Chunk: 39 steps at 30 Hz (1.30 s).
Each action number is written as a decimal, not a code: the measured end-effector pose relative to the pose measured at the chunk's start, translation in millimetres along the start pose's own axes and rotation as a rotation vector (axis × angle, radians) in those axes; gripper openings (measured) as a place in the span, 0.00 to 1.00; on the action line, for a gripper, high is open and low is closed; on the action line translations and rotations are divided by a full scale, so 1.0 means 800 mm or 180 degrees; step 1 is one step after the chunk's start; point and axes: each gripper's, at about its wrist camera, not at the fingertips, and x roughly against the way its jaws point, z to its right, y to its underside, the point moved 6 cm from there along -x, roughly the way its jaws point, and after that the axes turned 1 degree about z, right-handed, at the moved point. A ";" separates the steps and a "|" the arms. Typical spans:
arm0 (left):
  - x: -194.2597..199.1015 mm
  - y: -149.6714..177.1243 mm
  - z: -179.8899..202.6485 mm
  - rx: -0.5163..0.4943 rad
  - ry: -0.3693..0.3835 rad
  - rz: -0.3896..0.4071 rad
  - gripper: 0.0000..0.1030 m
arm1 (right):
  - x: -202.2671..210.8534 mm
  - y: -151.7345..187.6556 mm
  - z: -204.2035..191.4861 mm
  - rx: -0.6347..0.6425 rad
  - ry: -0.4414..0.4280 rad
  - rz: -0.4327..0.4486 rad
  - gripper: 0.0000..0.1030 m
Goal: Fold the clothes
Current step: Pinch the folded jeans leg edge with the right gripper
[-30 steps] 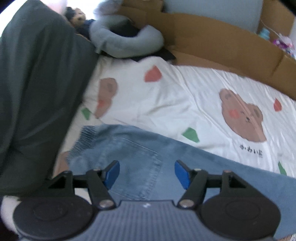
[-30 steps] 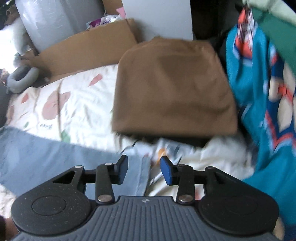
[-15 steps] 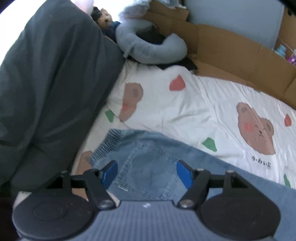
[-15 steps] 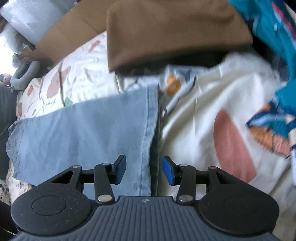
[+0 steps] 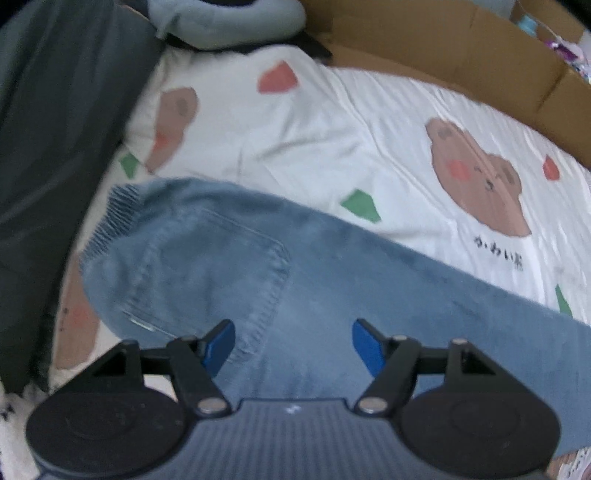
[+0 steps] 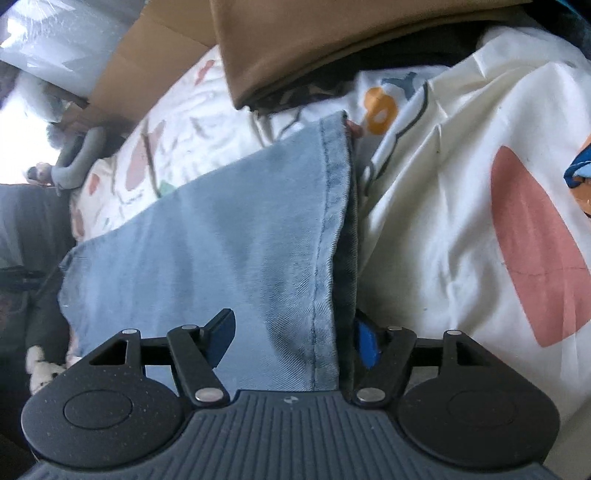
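Light blue jeans (image 5: 332,280) lie flat across a white bear-print sheet (image 5: 332,129), with the elastic waistband (image 5: 114,214) at the left and a back pocket (image 5: 207,269) facing up. My left gripper (image 5: 291,332) hangs open just above the seat of the jeans, by the pocket's lower corner. In the right wrist view the leg end of the jeans (image 6: 229,236) runs to its stitched hem (image 6: 332,221). My right gripper (image 6: 293,325) is low over that hem. Its jaws are opening, with the hem edge between them and the right pad half hidden behind the fabric.
A folded brown garment (image 6: 332,37) sits on a stack beyond the hem. A cream printed cloth (image 6: 461,184) lies to the right of it. Dark grey fabric (image 5: 55,147) rises along the left, a grey neck pillow (image 5: 229,22) and cardboard (image 5: 443,44) border the far side.
Both grippers have come down closer to the jeans. The right one tilted down over the hem and its jaws have spread wider. The left jaws look unchanged.
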 end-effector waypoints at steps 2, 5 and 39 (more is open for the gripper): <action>-0.008 0.006 0.006 0.0011 0.0028 -0.0038 0.71 | 0.012 -0.003 -0.008 -0.0020 -0.0076 0.0040 0.67; -0.020 0.013 0.013 0.0017 0.0057 -0.0096 0.71 | 0.030 -0.008 -0.024 0.0028 -0.0215 0.0111 0.67; -0.074 0.061 0.068 -0.0050 0.0283 -0.0350 0.71 | -0.051 -0.043 0.034 -0.0873 -0.0688 0.0174 0.61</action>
